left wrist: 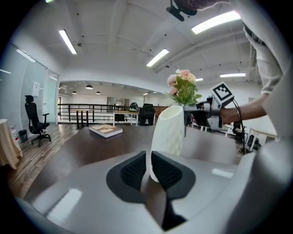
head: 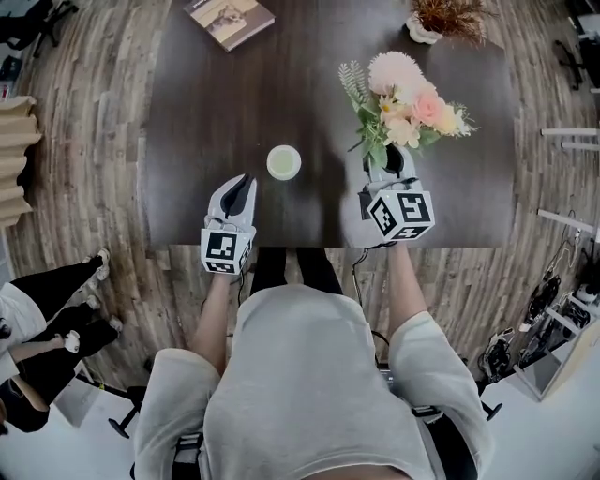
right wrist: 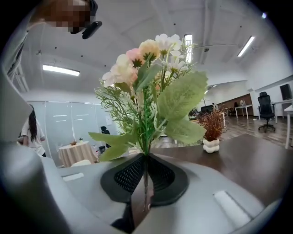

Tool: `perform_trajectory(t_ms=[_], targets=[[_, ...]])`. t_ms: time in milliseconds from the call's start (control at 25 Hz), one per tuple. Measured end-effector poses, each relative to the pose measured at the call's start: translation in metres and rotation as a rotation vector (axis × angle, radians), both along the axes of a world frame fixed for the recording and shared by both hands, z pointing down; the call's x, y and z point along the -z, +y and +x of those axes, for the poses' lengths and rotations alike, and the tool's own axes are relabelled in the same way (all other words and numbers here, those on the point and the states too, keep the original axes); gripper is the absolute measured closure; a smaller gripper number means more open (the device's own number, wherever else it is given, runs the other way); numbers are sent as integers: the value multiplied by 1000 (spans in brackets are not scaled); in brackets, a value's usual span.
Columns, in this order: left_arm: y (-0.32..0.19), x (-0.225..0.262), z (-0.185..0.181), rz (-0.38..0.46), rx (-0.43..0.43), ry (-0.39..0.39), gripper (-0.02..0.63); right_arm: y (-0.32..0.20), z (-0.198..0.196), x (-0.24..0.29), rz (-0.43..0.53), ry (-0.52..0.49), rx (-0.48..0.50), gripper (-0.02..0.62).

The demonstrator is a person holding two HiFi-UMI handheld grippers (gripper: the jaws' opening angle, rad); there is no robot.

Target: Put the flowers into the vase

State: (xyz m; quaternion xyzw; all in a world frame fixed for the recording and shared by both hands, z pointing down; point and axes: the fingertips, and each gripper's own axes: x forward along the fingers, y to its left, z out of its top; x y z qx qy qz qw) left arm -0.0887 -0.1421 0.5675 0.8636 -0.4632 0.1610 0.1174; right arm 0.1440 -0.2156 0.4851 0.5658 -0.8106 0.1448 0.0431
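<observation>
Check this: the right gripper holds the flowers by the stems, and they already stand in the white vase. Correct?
No. The right gripper holds the flowers by the stems, but they are outside the white vase: the head view shows its mouth empty, beside them.

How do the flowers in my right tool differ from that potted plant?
The flowers are pink and cream with green leaves; the potted plant is reddish-brown. The flowers are clamped by the stem in the right tool; the potted plant stands on the table.
</observation>
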Motion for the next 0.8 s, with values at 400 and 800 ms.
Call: perform_trajectory(t_ms=[400, 800], targets=[[11, 0, 38, 71, -107, -28, 227, 27, -50, 73, 122, -54, 138, 569], [-12, -7, 78, 104, -235, -70, 124, 42, -95, 138, 228, -102, 178, 568]])
